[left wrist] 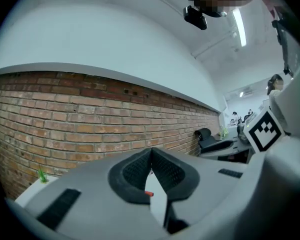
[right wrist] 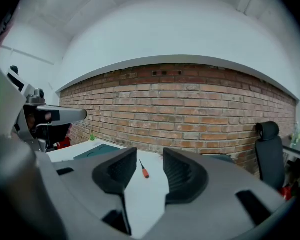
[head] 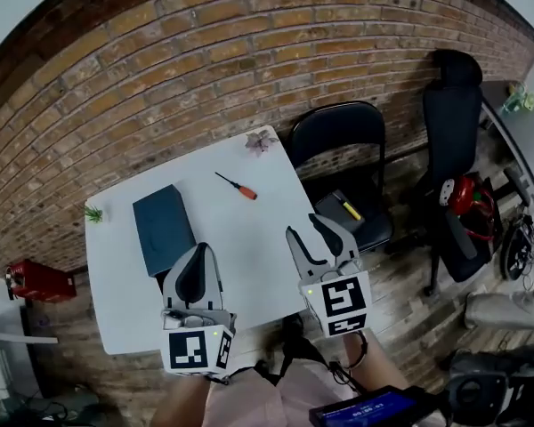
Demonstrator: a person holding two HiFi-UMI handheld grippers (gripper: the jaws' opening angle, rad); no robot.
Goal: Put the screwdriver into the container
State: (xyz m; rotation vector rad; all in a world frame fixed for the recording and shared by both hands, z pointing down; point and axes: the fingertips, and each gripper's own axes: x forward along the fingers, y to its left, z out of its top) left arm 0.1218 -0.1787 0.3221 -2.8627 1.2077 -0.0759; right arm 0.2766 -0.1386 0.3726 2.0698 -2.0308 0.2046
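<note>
A screwdriver [head: 238, 186] with an orange handle lies near the far edge of the white table [head: 249, 256], touched by nothing. The container, a dark teal box [head: 163, 228], sits at the table's left. My left gripper [head: 198, 249] hovers over the near edge beside the box, its tips meeting and nothing between them; in the left gripper view [left wrist: 151, 153] an orange speck shows through the gap under its tips. My right gripper [head: 304, 227] is open over the table's right edge. In the right gripper view [right wrist: 150, 156] the screwdriver [right wrist: 144, 170] lies well ahead between the jaws, the box [right wrist: 101, 151] to its left.
A brick wall [head: 205, 69] runs behind the table. A small green plant [head: 93, 213] stands at the far left corner and a dried sprig [head: 261, 140] at the far right corner. A black folding chair [head: 343, 132] and an office chair [head: 452, 114] stand to the right.
</note>
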